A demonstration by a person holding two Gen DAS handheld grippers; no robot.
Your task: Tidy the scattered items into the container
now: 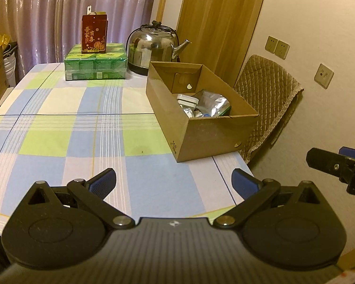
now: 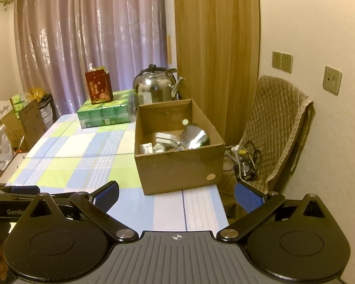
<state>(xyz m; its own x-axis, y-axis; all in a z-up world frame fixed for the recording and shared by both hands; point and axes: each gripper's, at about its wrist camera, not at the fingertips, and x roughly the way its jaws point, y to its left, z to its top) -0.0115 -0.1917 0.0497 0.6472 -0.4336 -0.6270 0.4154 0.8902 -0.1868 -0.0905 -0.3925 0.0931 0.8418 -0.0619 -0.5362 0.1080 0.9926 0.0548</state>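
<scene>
On the right side of the checked tablecloth [image 1: 82,130], at the table edge, the cardboard box [image 1: 208,132] is stood open-topped. Inside it, at the near end, a silver foil pouch [image 1: 213,104], a white plastic case [image 1: 188,99] and several small packets [image 2: 146,148] are seen lying together; the smaller pieces cannot be identified.

No loose item is seen on the near or middle tablecloth, so the tidying is judged to be almost or wholly done. At the far end, a red carton [image 1: 94,34] is stood upright on a green wrapped pack [image 1: 95,65], with a steel kettle [image 1: 153,47] just beside it; whether these belong to the task cannot be told.

Handling is judged as follows. The foil pouch is likely light, crinkly and slippery, and is best taken at a sealed edge. The white case is likely stiff and light, and is best taken across its short sides.

The left gripper [image 1: 174,182] is held above the near table with its blue pads [image 1: 103,182] spread wide, nothing between them. The right gripper [image 2: 176,195] is likewise spread wide and empty, pointed at the box.
</scene>
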